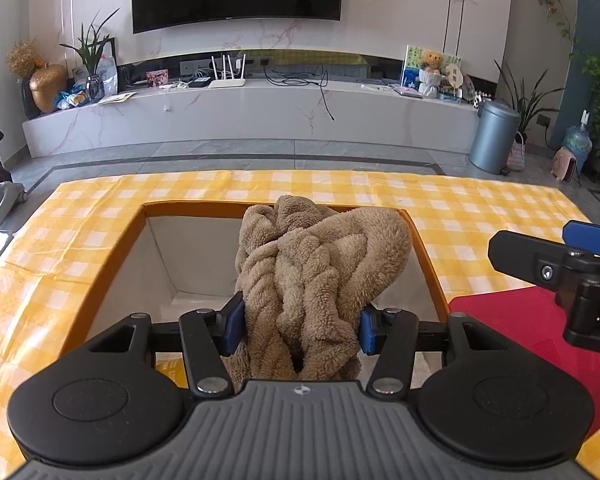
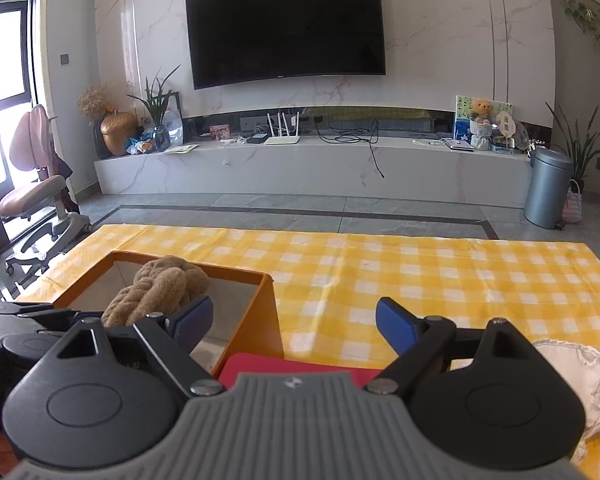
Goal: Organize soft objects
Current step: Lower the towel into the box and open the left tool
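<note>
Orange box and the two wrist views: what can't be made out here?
- Left wrist view: the orange box floor on the near side is hidden behind the left gripper and the brown fleece bundle it clamps.
- Right wrist view: the white cloth is part-hidden by the open right gripper.
- Red item: mostly covered, identity unclear.

tan fleece knotted plush [image 1: 312, 280] | orange cardboard box, white inside [image 1: 116, 256], holding plush | yellow-and-white checked tablecloth [image 2: 420, 280] under box | red flat mat [image 1: 528, 328] beside box | white cloth [image 2: 580, 376] beyond mat | blue gripper pads [image 2: 396, 324]
</note>
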The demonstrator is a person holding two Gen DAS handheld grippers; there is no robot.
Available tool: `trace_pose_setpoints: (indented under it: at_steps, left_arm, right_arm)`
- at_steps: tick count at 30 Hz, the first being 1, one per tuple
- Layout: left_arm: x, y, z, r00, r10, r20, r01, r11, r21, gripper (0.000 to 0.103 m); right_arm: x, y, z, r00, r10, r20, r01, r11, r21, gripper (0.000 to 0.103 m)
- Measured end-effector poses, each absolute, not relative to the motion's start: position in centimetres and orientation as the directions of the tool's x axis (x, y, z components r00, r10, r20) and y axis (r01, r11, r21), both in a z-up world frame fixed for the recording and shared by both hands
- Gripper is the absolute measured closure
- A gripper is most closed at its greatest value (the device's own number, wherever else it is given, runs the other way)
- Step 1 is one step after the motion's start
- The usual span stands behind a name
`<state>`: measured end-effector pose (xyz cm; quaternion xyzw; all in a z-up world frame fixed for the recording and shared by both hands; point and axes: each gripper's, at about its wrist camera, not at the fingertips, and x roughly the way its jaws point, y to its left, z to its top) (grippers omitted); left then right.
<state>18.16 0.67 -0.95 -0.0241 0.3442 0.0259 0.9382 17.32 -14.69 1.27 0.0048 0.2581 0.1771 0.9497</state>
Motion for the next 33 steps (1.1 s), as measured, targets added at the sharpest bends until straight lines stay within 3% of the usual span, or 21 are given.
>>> trace_pose_setpoints:
  at_steps: [9, 16, 19, 20, 23, 30, 33]
  left_arm:
    - [19.1, 0.3, -1.7, 0.709, 0.005, -0.705, -0.037, 0.999, -0.031, 0.042]
    - [20.3, 1.5, -2.7, 0.663, -0.041, -0.748, -0.065, 0.992, -0.111, 0.038]
    - [20.3, 1.4, -2.6, 0.676, -0.018, -0.737, -0.071, 0.994, -0.089, 0.030]
    - [20.3, 1.2, -2.5, 0.678, -0.017, -0.735, -0.067, 0.994, -0.085, 0.022]
    - [19.9, 0.9, -2.3, 0.686, 0.029, -0.727, -0.091, 0.995, -0.046, 0.012]
    - [17.4, 0.9, 0.4, 0.736, 0.012, -0.676, -0.068, 0.996, -0.056, 0.012]
    - [15.9, 0.3, 1.7, 0.811, 0.099, -0.577, -0.111, 0.994, 0.015, 0.012]
  right_arm:
    - [18.2, -15.6, 0.4, 0.790, 0.318, -0.525, -0.286, 0.947, 0.143, 0.016]
    - [17.9, -14.9, -0.1, 0.775, 0.304, -0.554, -0.280, 0.951, 0.130, 0.017]
    - [18.0, -14.7, -0.3, 0.758, 0.307, -0.575, -0.279, 0.950, 0.139, 0.017]
    - [18.0, -14.7, -0.2, 0.757, 0.303, -0.578, -0.274, 0.952, 0.138, 0.017]
    - [17.6, -15.0, 0.2, 0.761, 0.307, -0.571, -0.278, 0.950, 0.141, 0.017]
    - [17.2, -16.4, 1.5, 0.780, 0.305, -0.546, -0.271, 0.952, 0.145, 0.017]
    - [17.3, -17.3, 1.9, 0.785, 0.298, -0.543, -0.243, 0.955, 0.172, 0.015]
